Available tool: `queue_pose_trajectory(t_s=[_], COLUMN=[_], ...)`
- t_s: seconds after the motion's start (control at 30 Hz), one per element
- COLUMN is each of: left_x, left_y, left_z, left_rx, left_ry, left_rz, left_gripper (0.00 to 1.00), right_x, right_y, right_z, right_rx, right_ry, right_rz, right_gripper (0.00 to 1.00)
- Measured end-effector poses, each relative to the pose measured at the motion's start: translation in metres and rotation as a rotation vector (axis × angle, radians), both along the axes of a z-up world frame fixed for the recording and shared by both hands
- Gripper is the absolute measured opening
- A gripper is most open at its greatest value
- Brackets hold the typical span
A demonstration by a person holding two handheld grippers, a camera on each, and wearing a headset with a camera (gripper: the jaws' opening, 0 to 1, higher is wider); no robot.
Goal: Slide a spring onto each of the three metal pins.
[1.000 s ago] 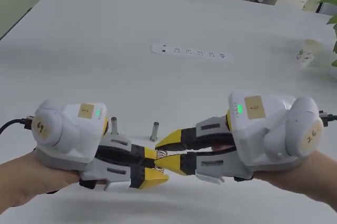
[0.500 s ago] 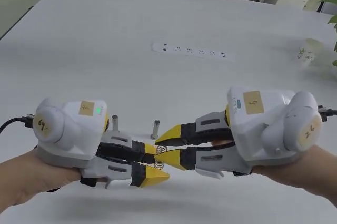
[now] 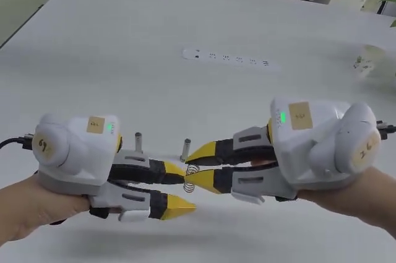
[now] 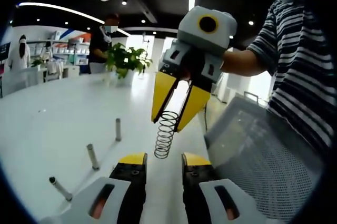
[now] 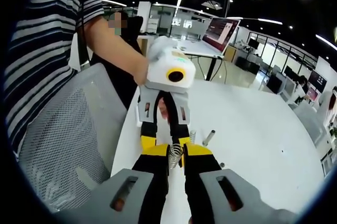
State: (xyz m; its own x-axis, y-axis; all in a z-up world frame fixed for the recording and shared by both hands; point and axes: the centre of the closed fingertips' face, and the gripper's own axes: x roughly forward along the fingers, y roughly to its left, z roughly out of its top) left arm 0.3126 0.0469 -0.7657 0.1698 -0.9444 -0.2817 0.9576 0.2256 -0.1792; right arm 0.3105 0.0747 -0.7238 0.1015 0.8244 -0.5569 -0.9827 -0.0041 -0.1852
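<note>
A small metal spring (image 3: 192, 170) hangs between the yellow tips of my right gripper (image 3: 187, 171), which is shut on its upper end. In the left gripper view the spring (image 4: 166, 132) dangles from the right gripper (image 4: 167, 124) just above my left gripper (image 4: 164, 156), whose jaws stand open and apart from it. Three bare upright metal pins (image 4: 118, 129) (image 4: 92, 156) (image 4: 60, 188) stand on the white table (image 3: 247, 28). Two pins (image 3: 138, 141) (image 3: 187, 148) show just behind the jaws in the head view. The right gripper view has the spring (image 5: 175, 153) between its own tips.
A white power strip (image 3: 229, 60) lies across the middle of the table, far behind the pins. A grey mesh chair (image 4: 253, 145) sits at the table's near edge beside the person's striped sleeve (image 5: 58, 8). A cable (image 3: 12, 143) trails from the left gripper.
The left gripper's jaws have spread and drawn back to the left, away from the spring. The spring stays in the right gripper, which has lifted slightly.
</note>
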Motion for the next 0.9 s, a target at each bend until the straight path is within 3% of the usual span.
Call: queue_pose_trajectory(t_s=[0.9], left_x=[0.003], left_y=[0.032], left_z=[-0.005], left_rx=[0.002], left_ry=[0.011], left_rz=[0.133], left_gripper=[0.52], right_x=[0.013], right_y=[-0.008], right_z=[-0.003], right_rx=[-0.017], right_ry=[-0.043], right_rz=[-0.043], right_gripper=[0.07])
